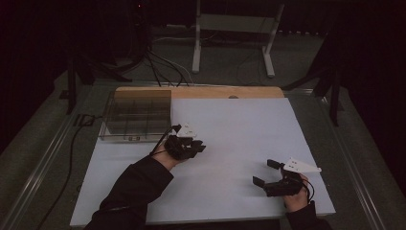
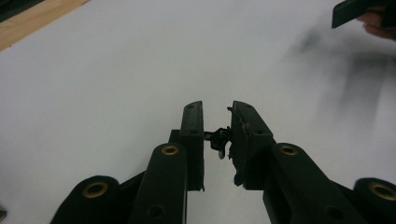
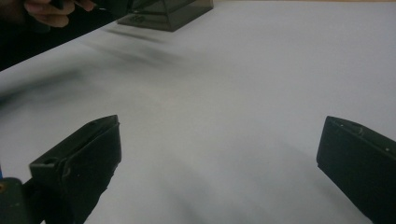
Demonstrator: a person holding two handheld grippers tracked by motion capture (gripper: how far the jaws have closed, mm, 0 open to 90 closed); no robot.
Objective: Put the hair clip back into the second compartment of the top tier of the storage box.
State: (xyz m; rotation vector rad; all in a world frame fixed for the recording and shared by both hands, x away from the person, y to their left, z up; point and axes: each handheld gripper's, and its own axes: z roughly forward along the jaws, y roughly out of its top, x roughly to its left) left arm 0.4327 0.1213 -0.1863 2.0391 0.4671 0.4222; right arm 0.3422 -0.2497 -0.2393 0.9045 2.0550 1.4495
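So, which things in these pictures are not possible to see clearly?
- The small dark thing between the left gripper's nearly closed jaws, left gripper view: too small and dark to say what it is.
- The clear box with compartments, high view: its inside is too dim to tell if anything lies there; in the right gripper view the top edge cuts it off.
- The right gripper, left gripper view: blurred and cut by the corner.

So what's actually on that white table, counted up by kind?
Clear compartment box: 1
Hand-held claws: 2, the left claw and the right claw
Small dark part pinched between the left claw's jaws, too small to identify: 1
Total: 4
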